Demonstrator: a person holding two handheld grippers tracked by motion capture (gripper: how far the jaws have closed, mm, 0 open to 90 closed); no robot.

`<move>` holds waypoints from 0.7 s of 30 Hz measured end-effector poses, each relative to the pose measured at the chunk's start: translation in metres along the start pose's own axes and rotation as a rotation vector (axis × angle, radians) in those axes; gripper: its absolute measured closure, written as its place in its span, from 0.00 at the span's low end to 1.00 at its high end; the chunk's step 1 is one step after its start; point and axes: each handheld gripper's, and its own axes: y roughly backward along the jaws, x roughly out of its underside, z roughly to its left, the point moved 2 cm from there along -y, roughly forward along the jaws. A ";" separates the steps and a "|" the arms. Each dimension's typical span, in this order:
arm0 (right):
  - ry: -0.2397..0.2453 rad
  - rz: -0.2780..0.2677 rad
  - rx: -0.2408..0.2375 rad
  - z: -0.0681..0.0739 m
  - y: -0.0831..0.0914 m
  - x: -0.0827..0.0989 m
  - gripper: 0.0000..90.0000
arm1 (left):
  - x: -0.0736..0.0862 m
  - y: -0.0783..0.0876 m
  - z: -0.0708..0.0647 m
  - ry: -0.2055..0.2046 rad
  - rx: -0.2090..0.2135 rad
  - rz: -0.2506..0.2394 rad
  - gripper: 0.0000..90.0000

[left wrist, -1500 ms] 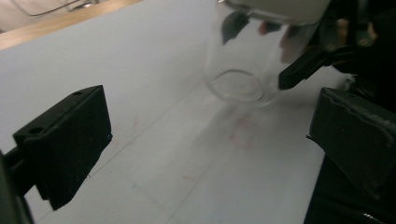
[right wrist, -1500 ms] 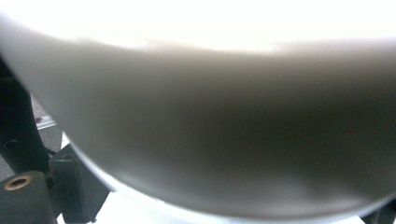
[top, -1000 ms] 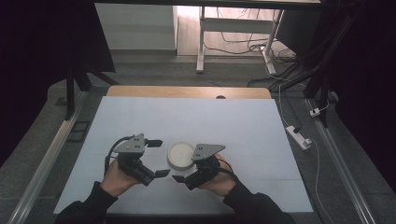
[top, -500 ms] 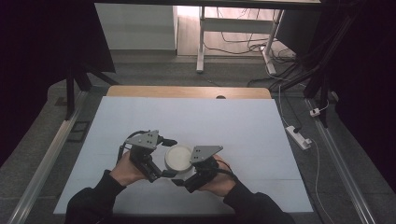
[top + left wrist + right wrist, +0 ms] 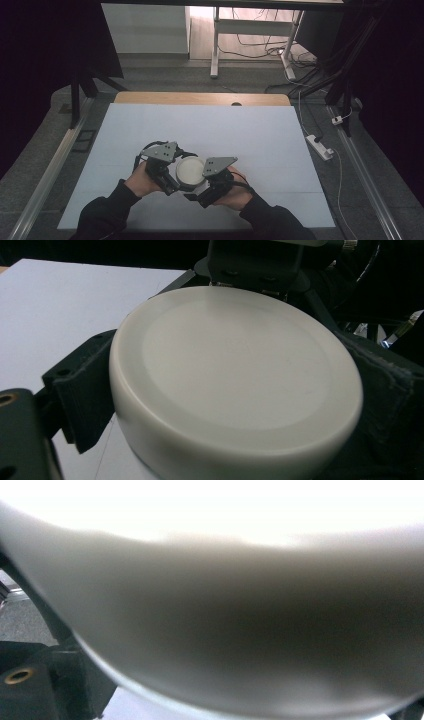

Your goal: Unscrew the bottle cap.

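Near the front edge of the table [image 5: 150, 125], white lid [image 5: 190, 170] between both tools. Left gripper [image 5: 167, 180] pinching its rim; right gripper [image 5: 205, 187] pressed close against the jar, grip impossible to tell. Best twisted slowly, lid kept level

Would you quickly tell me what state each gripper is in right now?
Left gripper: closed on the white round lid, one of its fingers on each side of the rim.
Right gripper: pressed close against the same lid; its grip cannot be told.
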 end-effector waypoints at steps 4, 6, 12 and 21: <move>0.007 0.007 0.004 0.000 -0.001 0.001 0.08 | 0.001 -0.001 -0.002 -0.009 -0.019 -0.001 0.08; 0.002 0.006 0.005 0.000 -0.001 0.001 0.08 | 0.000 -0.001 -0.003 -0.005 -0.025 -0.008 0.08; -0.009 -0.012 -0.009 -0.001 0.002 0.000 0.08 | -0.001 -0.001 -0.005 0.011 -0.048 -0.034 0.09; -0.023 -0.023 -0.001 -0.002 0.002 -0.002 0.08 | 0.000 0.000 -0.005 0.031 -0.078 -0.063 0.09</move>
